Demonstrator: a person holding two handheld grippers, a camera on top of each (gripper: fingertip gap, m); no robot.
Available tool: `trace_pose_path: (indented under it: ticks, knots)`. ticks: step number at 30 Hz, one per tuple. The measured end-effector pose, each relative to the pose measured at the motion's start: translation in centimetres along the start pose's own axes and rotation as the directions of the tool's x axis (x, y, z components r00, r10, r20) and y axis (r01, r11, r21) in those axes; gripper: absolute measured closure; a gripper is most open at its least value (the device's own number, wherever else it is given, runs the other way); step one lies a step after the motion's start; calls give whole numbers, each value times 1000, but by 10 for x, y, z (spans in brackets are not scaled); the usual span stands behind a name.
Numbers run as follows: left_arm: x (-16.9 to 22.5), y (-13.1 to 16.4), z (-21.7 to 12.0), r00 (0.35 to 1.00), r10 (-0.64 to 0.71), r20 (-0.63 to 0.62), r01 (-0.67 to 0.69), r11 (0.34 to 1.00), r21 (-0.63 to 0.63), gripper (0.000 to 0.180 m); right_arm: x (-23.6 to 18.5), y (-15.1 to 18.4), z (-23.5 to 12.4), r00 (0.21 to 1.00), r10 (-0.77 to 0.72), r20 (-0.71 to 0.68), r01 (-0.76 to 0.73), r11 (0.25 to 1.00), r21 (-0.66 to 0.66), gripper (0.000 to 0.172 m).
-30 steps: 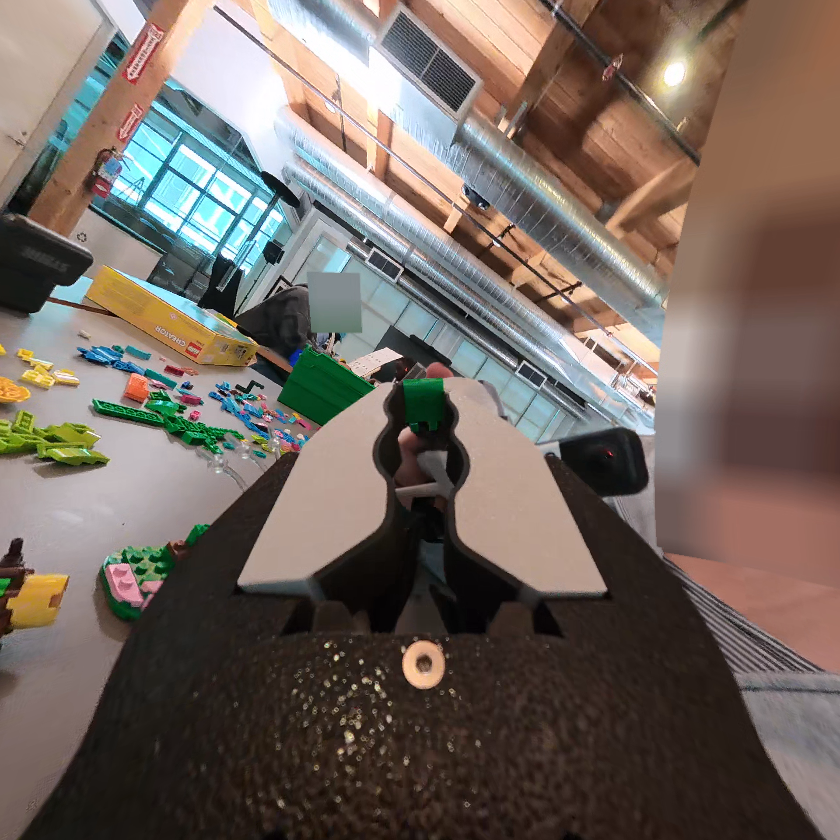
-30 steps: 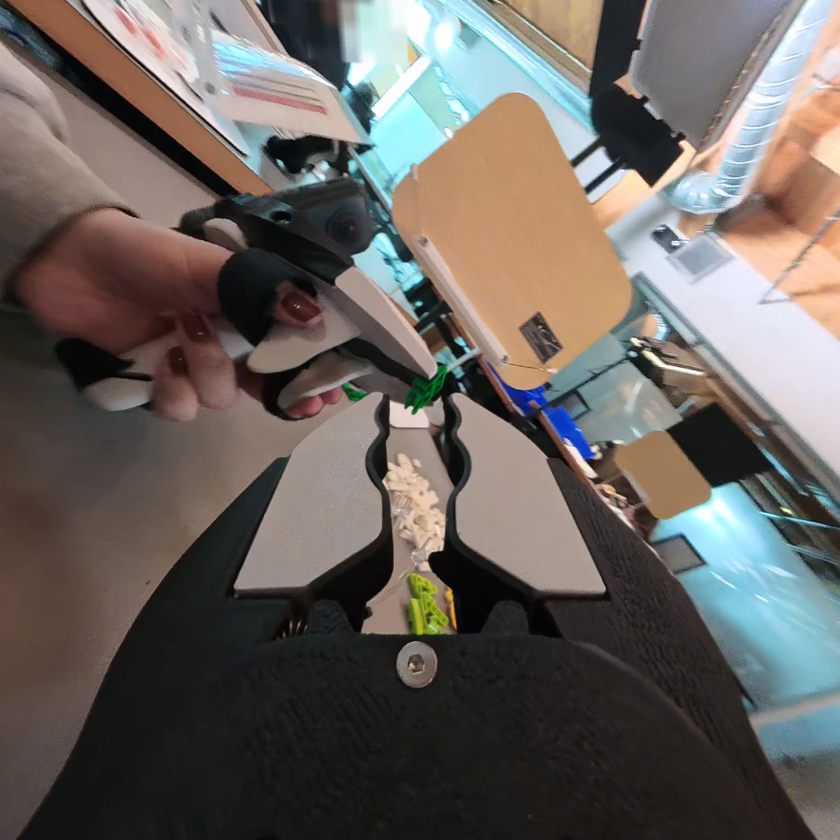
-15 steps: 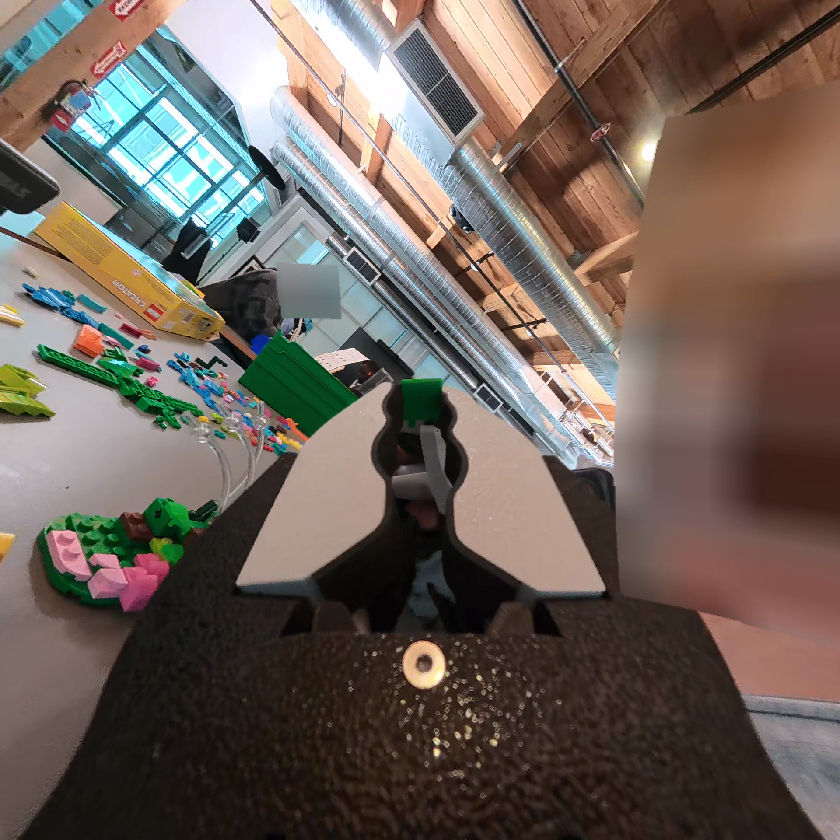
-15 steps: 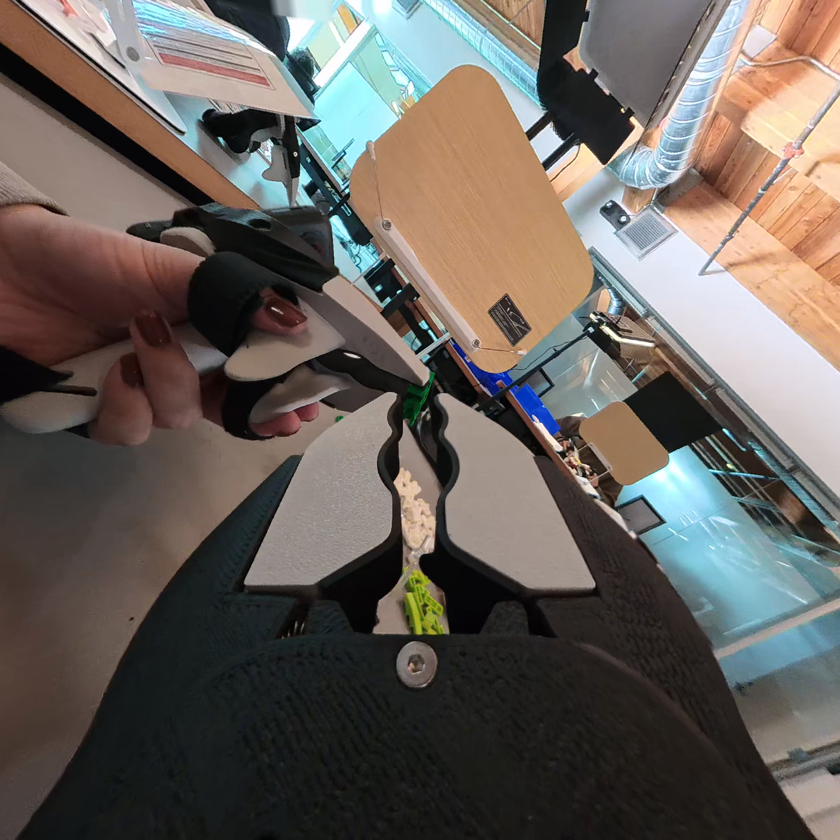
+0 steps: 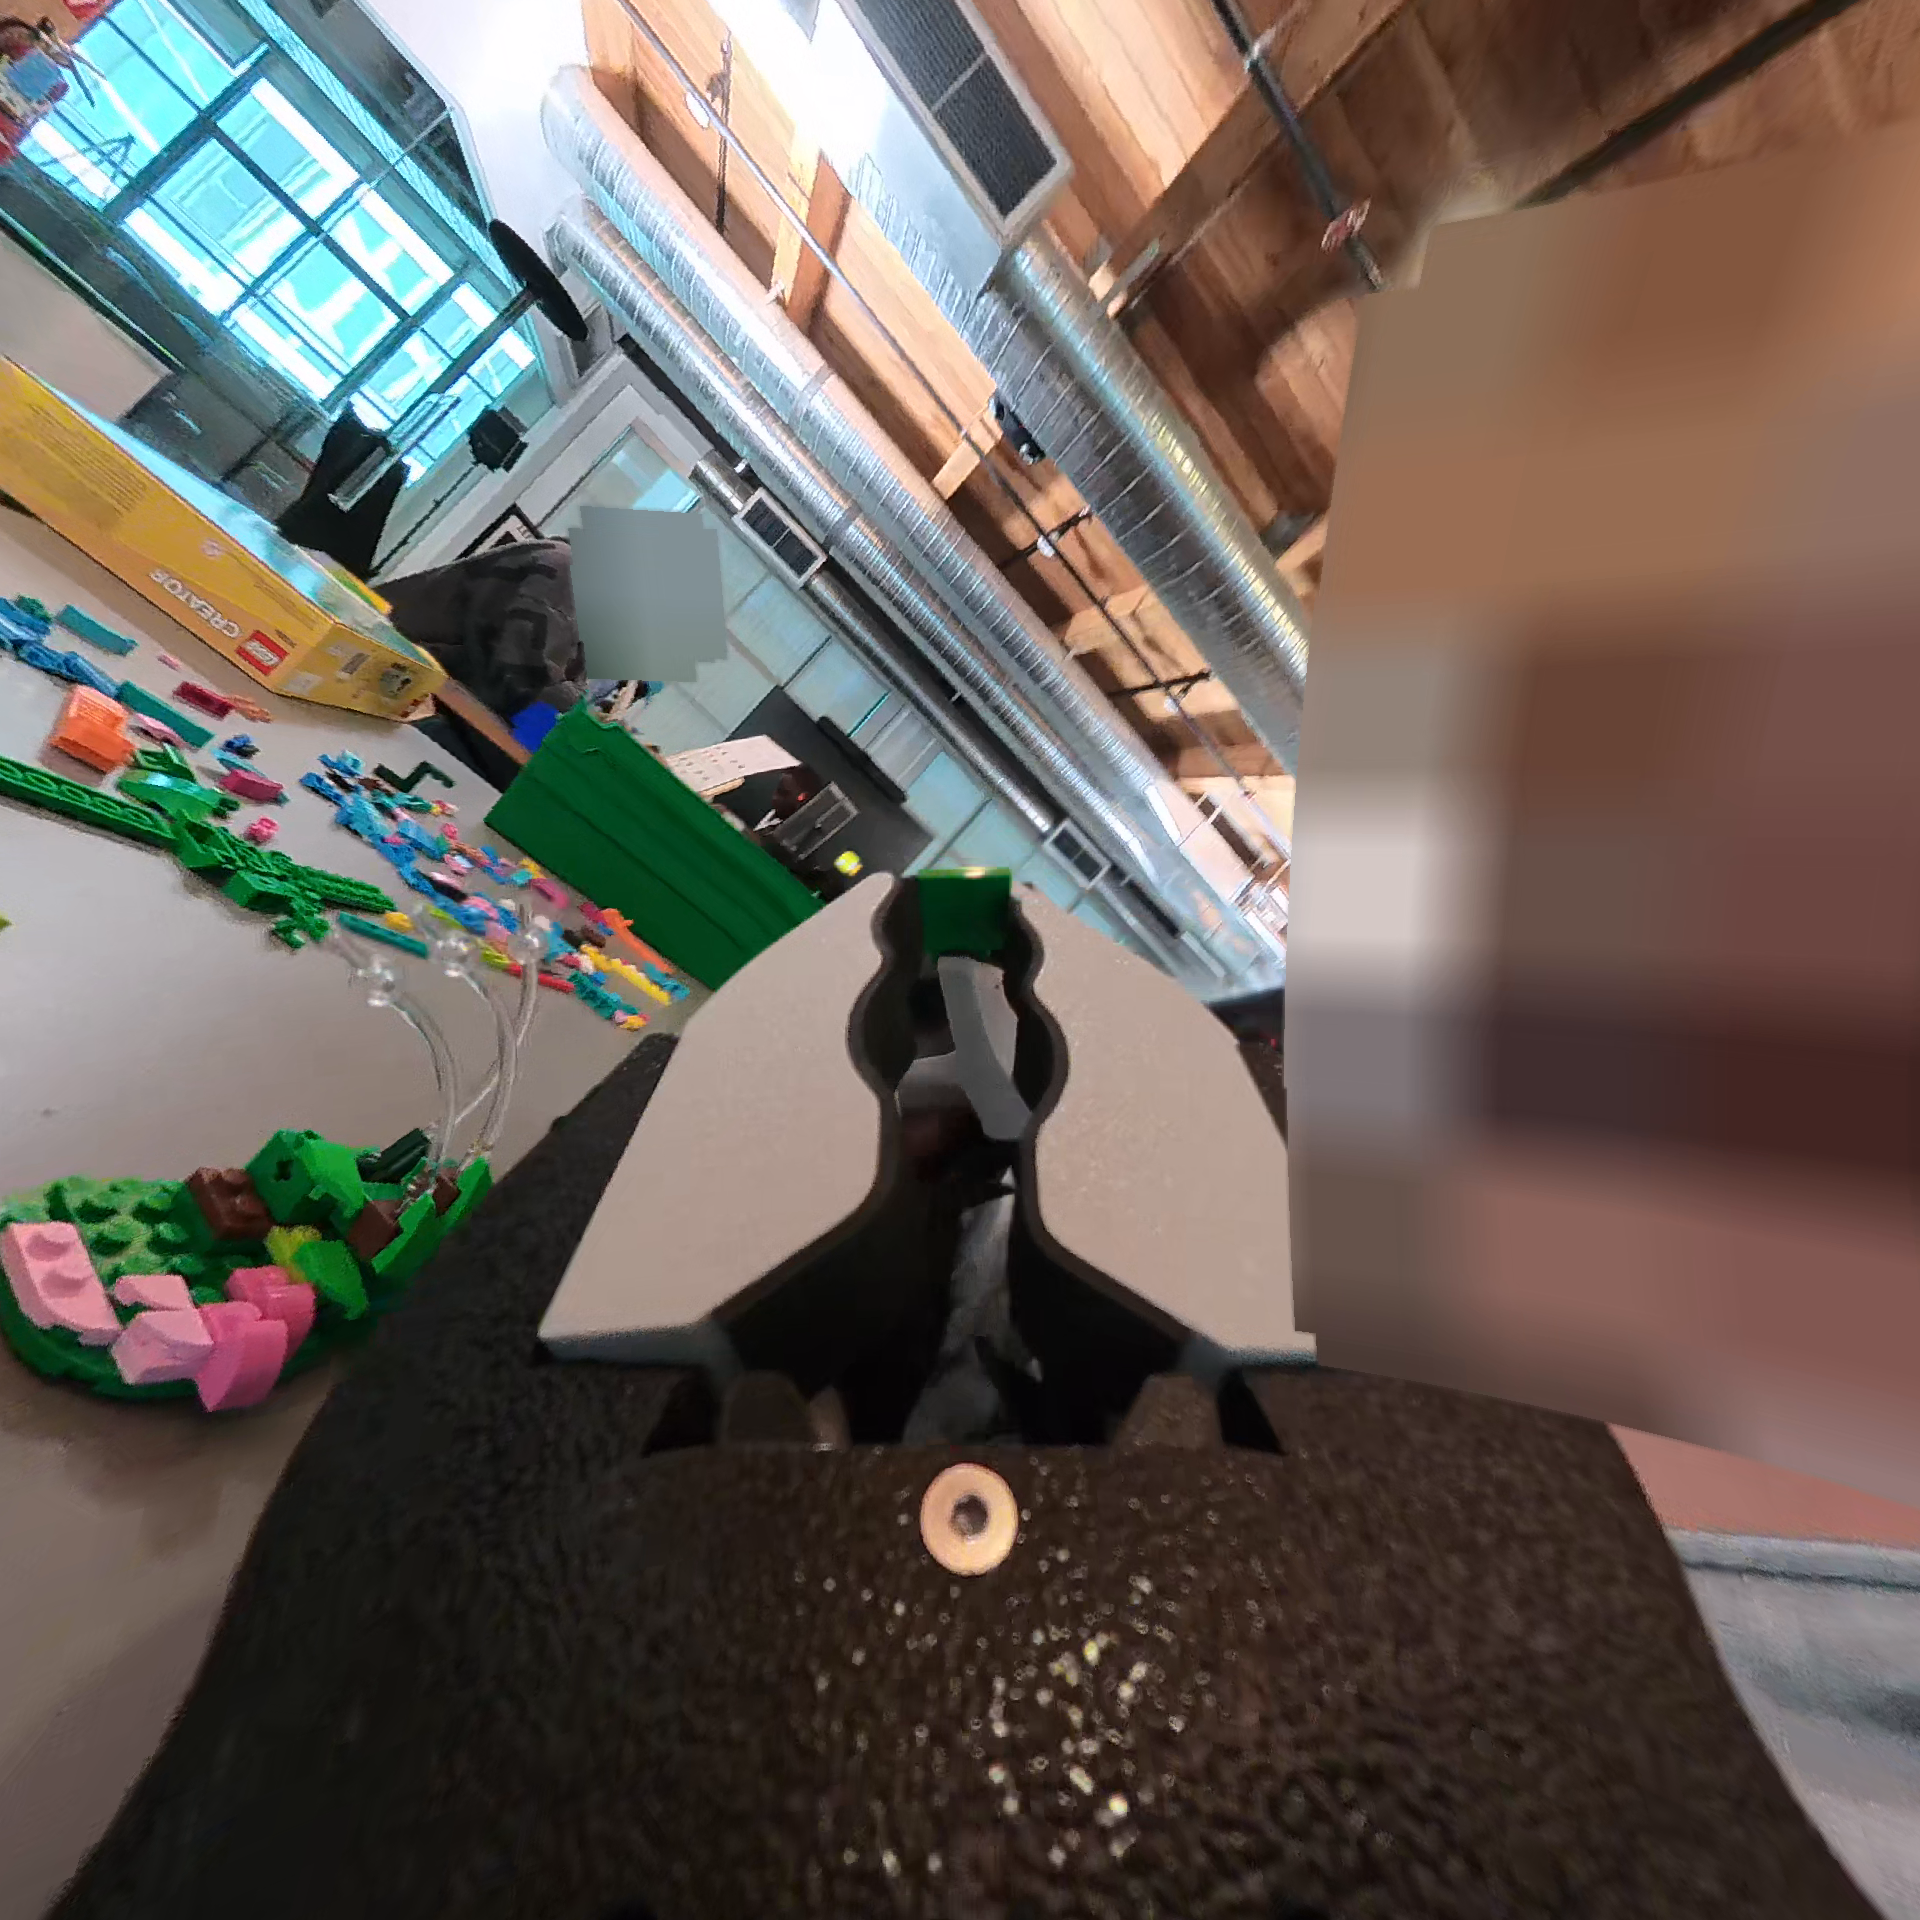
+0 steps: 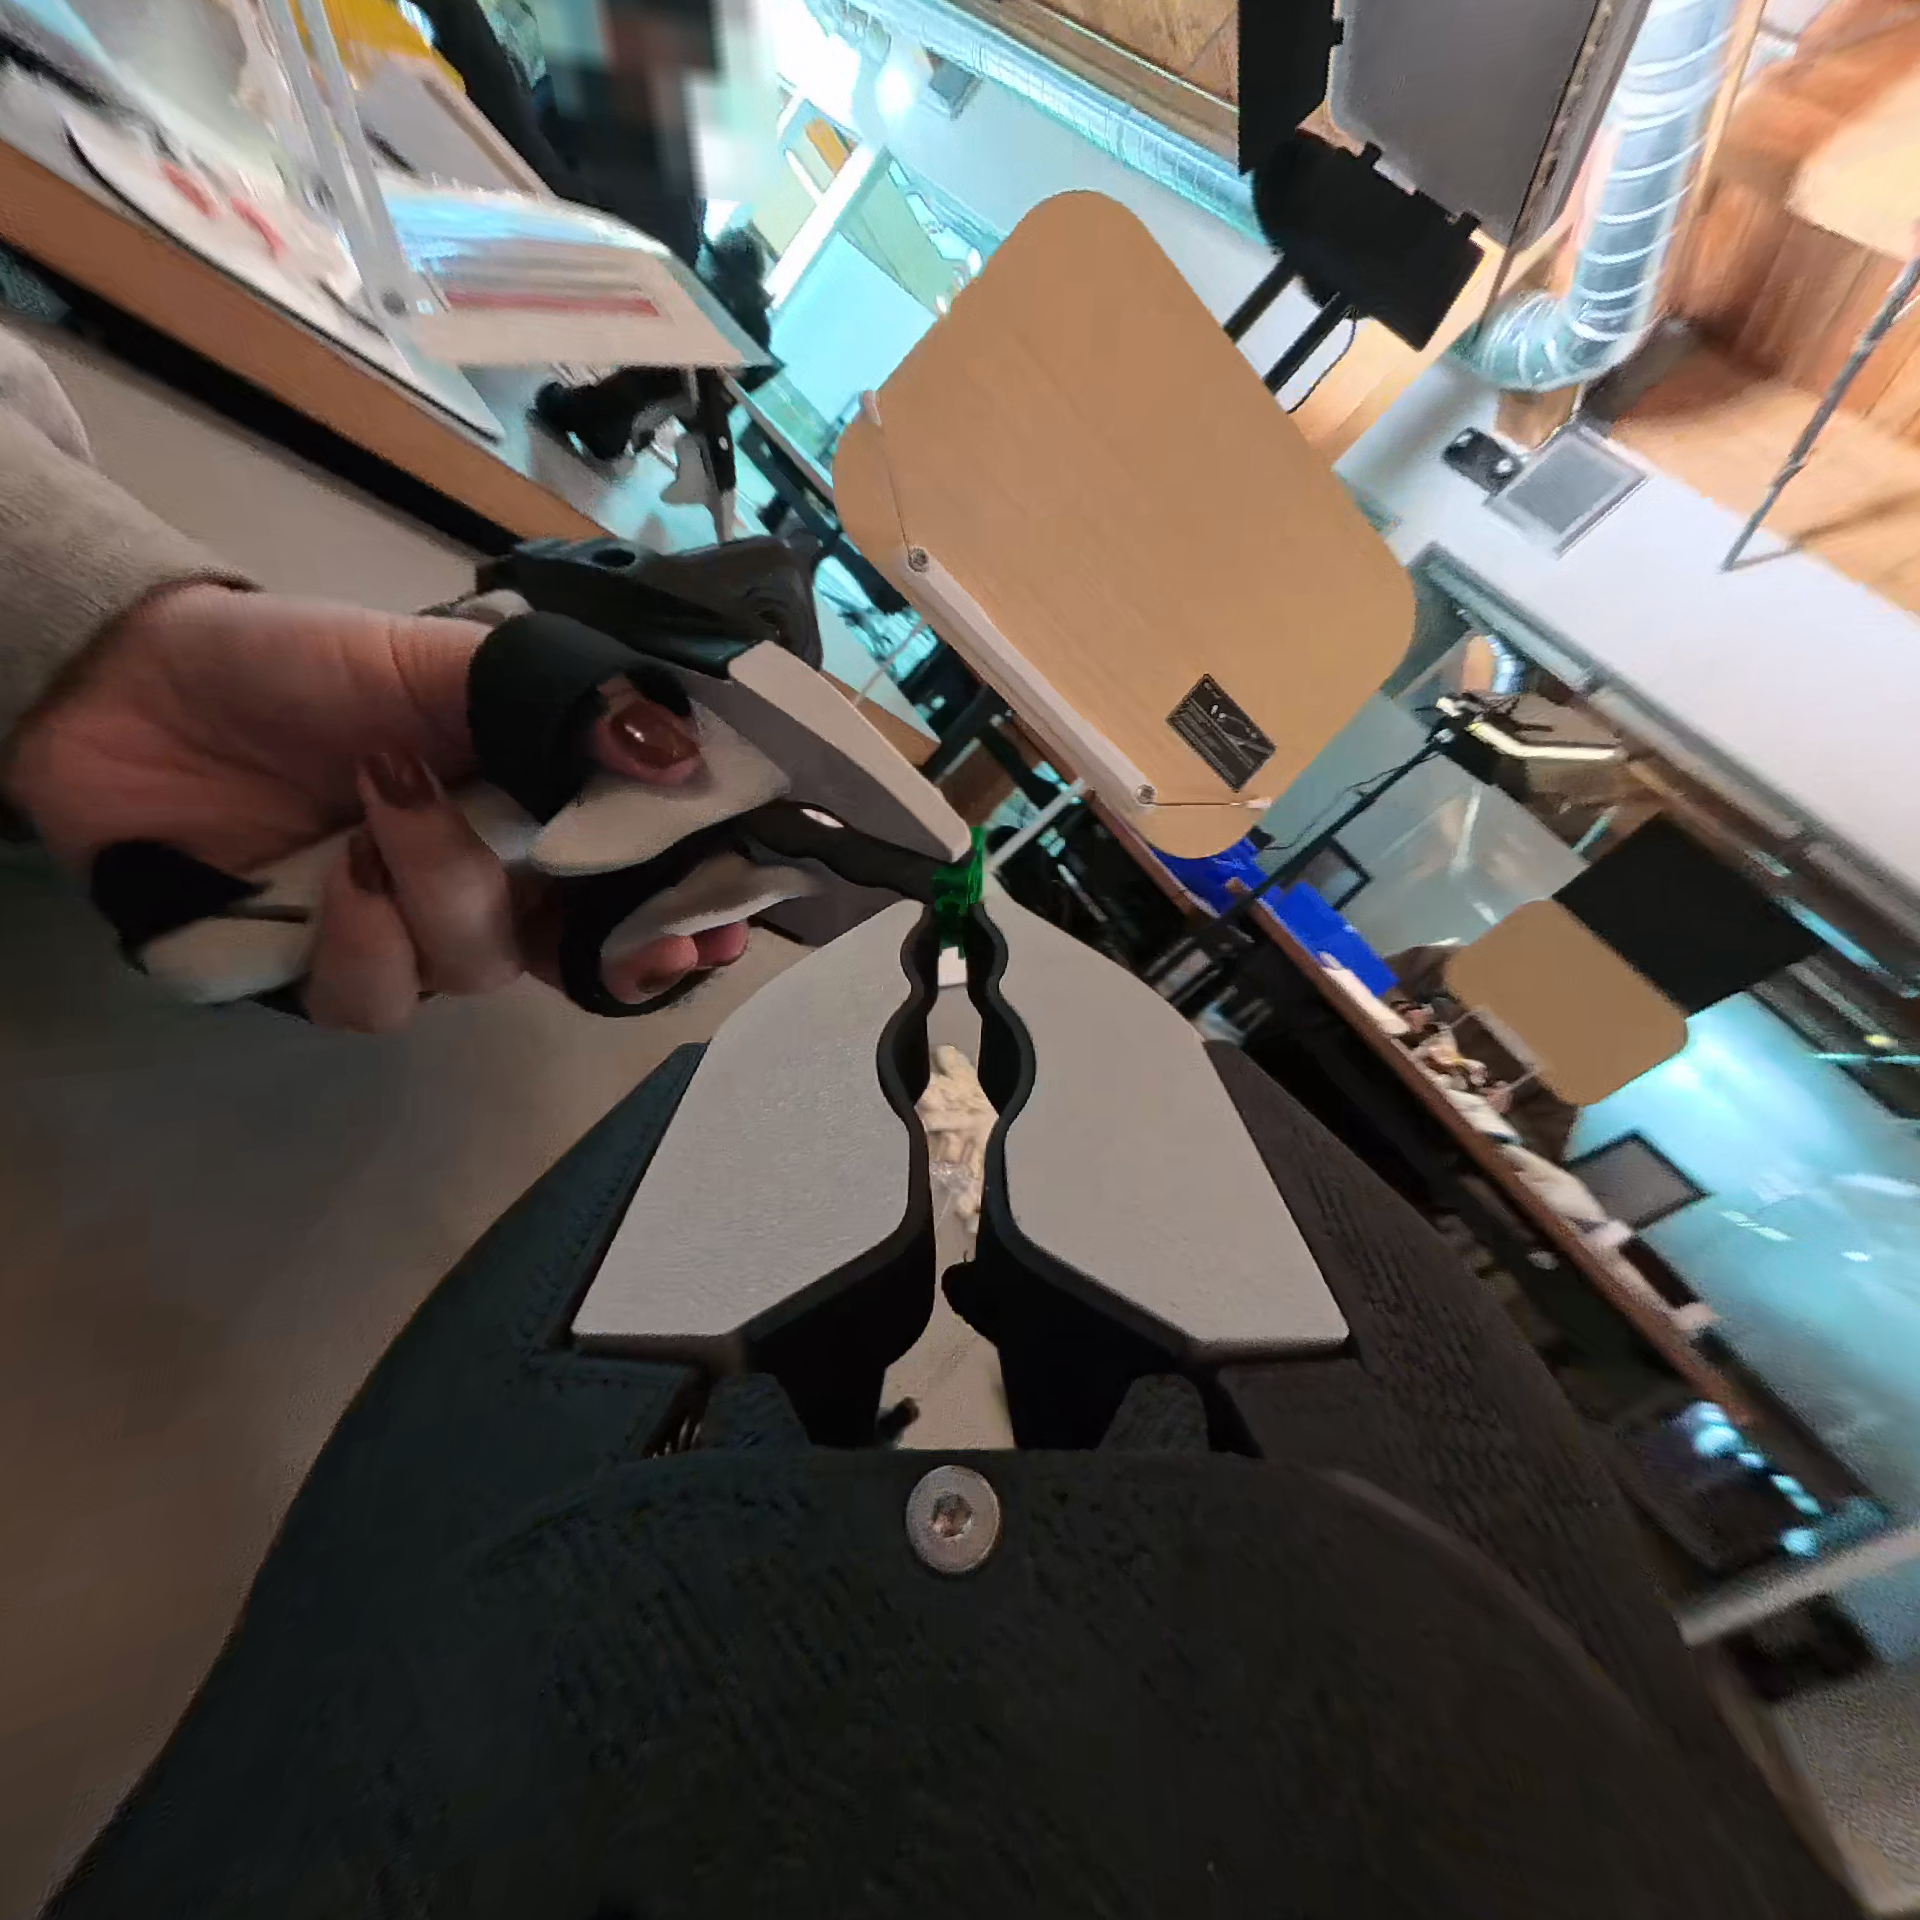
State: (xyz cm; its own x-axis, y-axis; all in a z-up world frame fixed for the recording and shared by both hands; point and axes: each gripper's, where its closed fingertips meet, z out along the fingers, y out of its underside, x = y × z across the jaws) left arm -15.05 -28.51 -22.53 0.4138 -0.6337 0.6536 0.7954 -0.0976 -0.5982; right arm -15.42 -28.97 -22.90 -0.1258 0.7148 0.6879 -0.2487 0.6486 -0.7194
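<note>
Right up close, the left gripper (image 5: 961,914) has its fingers clamped on a small green brick piece (image 5: 964,912), pinched at the very tips with the pads pressing its two sides. In the right wrist view the right gripper (image 6: 951,925) has its own tips closed on the lower end of that same green brick piece (image 6: 956,899), so the piece sits between two grips, held up in the air above the table (image 5: 156,1018). By the look of it this is hard moulded plastic: very light, stiff, smooth enough to slip, and likely to twist or pop out if the two grips pull off-axis; the flat side faces look like the safest hold, not the studs or the thin leafy edges. Its exact shape is hard to read, since both sets of fingertips cover most of it and the right view is blurred. The hand (image 6: 260,790) holding the left gripper shows plainly there. Farther out, a green and pink brick build (image 5: 197,1257) with clear curved stems sits on the table, then scattered loose bricks (image 5: 436,862), a green bin (image 5: 644,842) and a yellow box (image 5: 197,582). The left view's right side is blanked by a mosaic patch.
</note>
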Motion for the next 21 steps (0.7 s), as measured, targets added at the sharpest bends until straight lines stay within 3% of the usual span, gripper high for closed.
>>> trace_pose_path:
  ticks: [1, 16, 19, 21]
  knots:
    - [1, 0, 0, 1000, 26, 10, -26, 1000, -15, 165, 1, -1, 0, 1000, 24, 8, -24, 1000, 7, 168]
    - [-8, 3, -3, 978, 177, 112, -160, 976, -145, 169, 5, 10, 0, 999, -32, -39, 31, 999, -21, 169]
    - [-19, 11, -9, 971, 186, 148, -158, 971, -182, 180, 48, 10, -9, 981, 30, -193, -32, 999, -6, 172]
    - [-19, 9, -8, 980, 144, 138, -122, 980, -155, 180, 68, 19, -17, 968, 153, -197, -156, 988, -1, 172]
